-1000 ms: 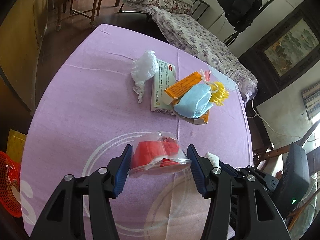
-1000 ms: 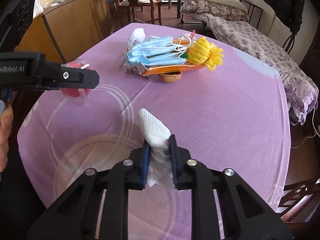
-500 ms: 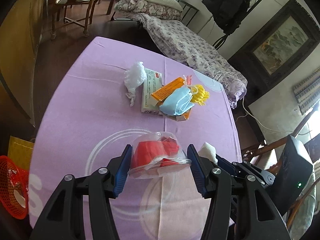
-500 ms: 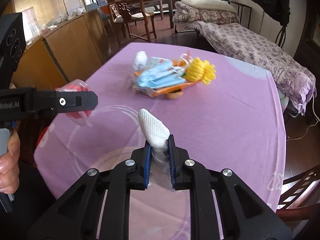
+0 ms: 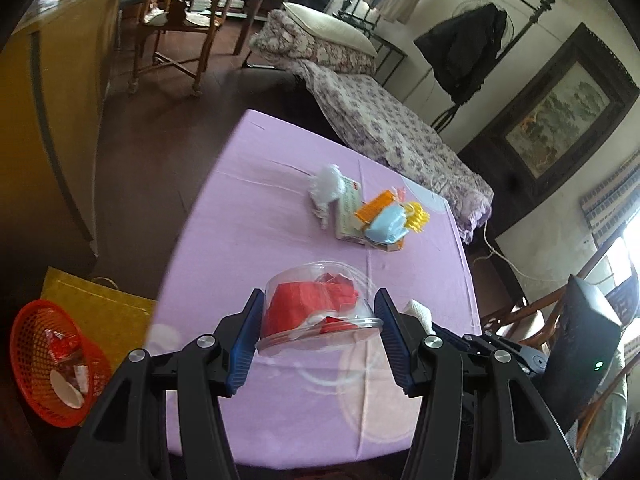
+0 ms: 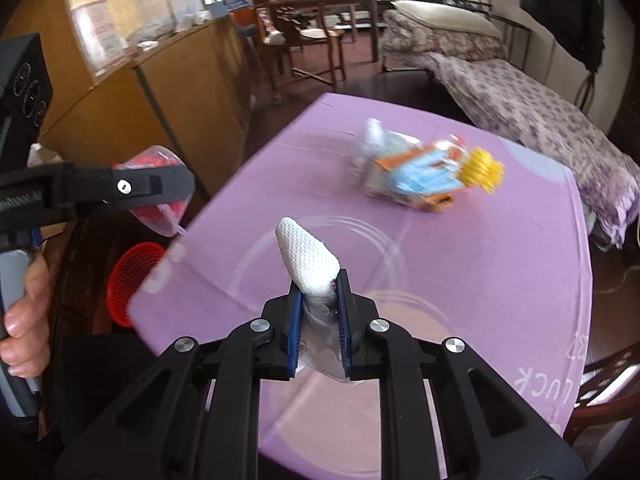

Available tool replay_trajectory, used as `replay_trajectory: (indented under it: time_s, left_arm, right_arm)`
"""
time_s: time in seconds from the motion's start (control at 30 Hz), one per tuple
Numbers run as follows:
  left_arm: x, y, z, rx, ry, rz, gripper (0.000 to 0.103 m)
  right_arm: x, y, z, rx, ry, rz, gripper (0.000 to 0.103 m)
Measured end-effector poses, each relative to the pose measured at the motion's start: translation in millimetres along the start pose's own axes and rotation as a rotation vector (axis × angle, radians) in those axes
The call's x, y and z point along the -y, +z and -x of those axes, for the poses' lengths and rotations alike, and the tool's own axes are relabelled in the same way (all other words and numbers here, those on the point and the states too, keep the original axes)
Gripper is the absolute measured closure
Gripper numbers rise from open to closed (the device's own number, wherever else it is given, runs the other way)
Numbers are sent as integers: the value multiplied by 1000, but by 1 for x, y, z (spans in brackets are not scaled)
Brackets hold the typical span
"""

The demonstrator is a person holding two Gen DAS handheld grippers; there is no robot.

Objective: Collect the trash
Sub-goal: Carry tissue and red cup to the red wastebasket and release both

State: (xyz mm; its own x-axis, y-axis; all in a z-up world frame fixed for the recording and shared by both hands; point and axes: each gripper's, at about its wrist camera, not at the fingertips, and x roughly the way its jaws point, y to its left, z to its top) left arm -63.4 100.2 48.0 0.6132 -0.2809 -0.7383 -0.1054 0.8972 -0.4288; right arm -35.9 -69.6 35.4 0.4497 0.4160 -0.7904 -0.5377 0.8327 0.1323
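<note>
The left tool [image 5: 318, 334] is spread partway and pinches a clear plastic cup [image 5: 320, 312] by its sides, its blue pads pressed on the cup wall; the cup lies on its side, clear of the worktop [image 5: 260, 208], with its rim toward the camera. Inside the cup sits crumpled red wrapping [image 5: 308, 306], filling most of it. In the right wrist view the same cup [image 6: 158, 200] shows at 9 o'clock, beyond the worktop edge and above the floor. The right tool [image 6: 318, 320] is pressed nearly together on a wad of white tissue [image 6: 306, 258], which stands up out of the pads and tapers to a blunt point toward 11 o'clock. On the floor at 8 o'clock in the left wrist view stands a red mesh basket [image 5: 38, 364]; it holds a red-and-white wrapper and a pale round piece that I cannot identify. A yellow bag [image 5: 100, 308] lies just beside the basket, toward 2 o'clock from it. On the worktop, covered in a lilac cloth, a pile of trash [image 5: 368, 216] lies at 12 o'clock from the left tool, well apart from it: a crumpled clear bag, a flat white box, an orange box, a blue face mask and a yellow tufted item, overlapping one another. A hand [image 6: 24, 320] grips the left tool's handle at 8 o'clock in the right wrist view.
</note>
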Motion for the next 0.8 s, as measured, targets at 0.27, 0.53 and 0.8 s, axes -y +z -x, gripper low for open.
replay_trajectory:
  time_s: [0.27, 0.53, 0.8]
  left_arm:
    - [-51, -9, 47, 62, 32, 43, 48]
    - [-112, -21, 82, 102, 92, 131, 48]
    - [-161, -33, 102, 120, 144, 213, 48]
  right_arm:
    - [-68, 14, 1, -2, 71, 99, 86]
    - [-128, 29, -12, -28, 124, 195, 86]
    - [-183, 44, -22, -44, 164, 301, 86]
